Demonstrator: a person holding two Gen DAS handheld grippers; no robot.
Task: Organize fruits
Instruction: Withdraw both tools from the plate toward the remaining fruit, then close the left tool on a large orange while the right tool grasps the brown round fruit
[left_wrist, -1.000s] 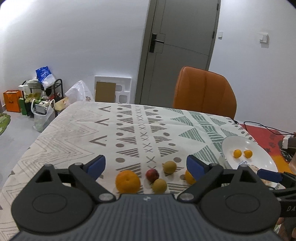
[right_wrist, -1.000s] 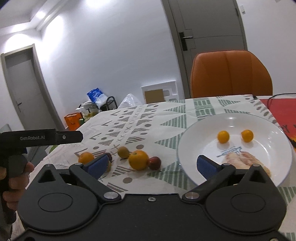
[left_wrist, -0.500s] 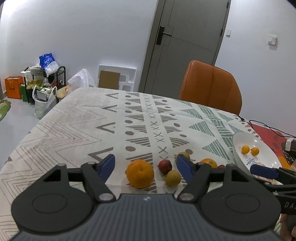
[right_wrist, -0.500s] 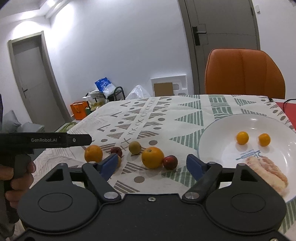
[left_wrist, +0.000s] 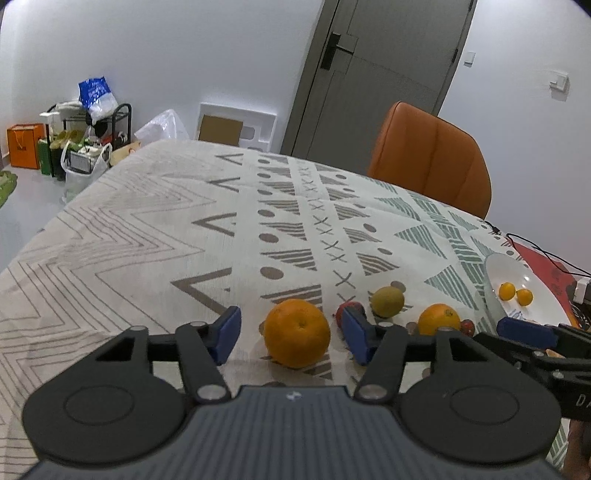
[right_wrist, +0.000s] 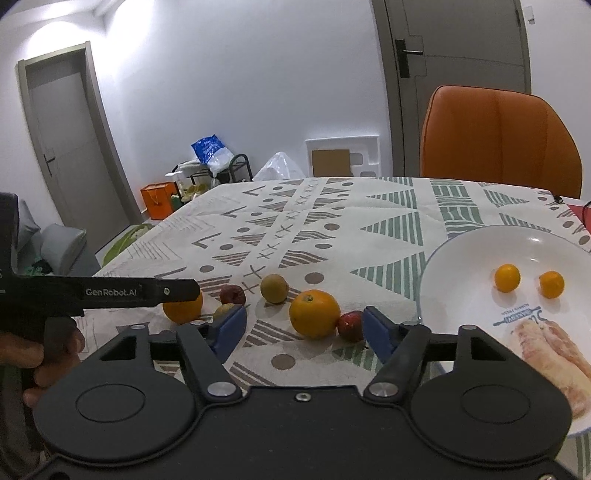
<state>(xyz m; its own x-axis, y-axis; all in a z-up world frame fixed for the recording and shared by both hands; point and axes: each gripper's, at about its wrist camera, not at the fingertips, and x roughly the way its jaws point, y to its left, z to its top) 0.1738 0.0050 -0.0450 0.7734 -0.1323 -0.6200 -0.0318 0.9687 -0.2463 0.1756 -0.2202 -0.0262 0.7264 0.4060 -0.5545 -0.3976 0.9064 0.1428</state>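
In the left wrist view a large orange (left_wrist: 297, 332) lies on the patterned cloth between the blue pads of my left gripper (left_wrist: 291, 334). The jaws are closing, with a gap on both sides of the fruit. A red fruit (left_wrist: 351, 306) peeks out behind the right pad. In the right wrist view a second orange (right_wrist: 314, 314) sits between the tips of my right gripper (right_wrist: 304, 328), untouched, as those jaws close too. A small red fruit (right_wrist: 351, 325) lies against that orange near the right pad. A green-brown fruit (right_wrist: 274, 289) rests further back.
A white plate (right_wrist: 443, 258) at the right holds two small oranges (right_wrist: 507, 277) and a pale piece of food (right_wrist: 550, 343). An orange chair (left_wrist: 430, 162) stands at the table's far side. A black cable (left_wrist: 535, 251) runs by a red mat. A hand (right_wrist: 55, 343) holds the left tool.
Both grippers' jaws have narrowed. The left one sank toward the large orange, which now sits between its pads. The right one shifted left from the plate to the second orange.
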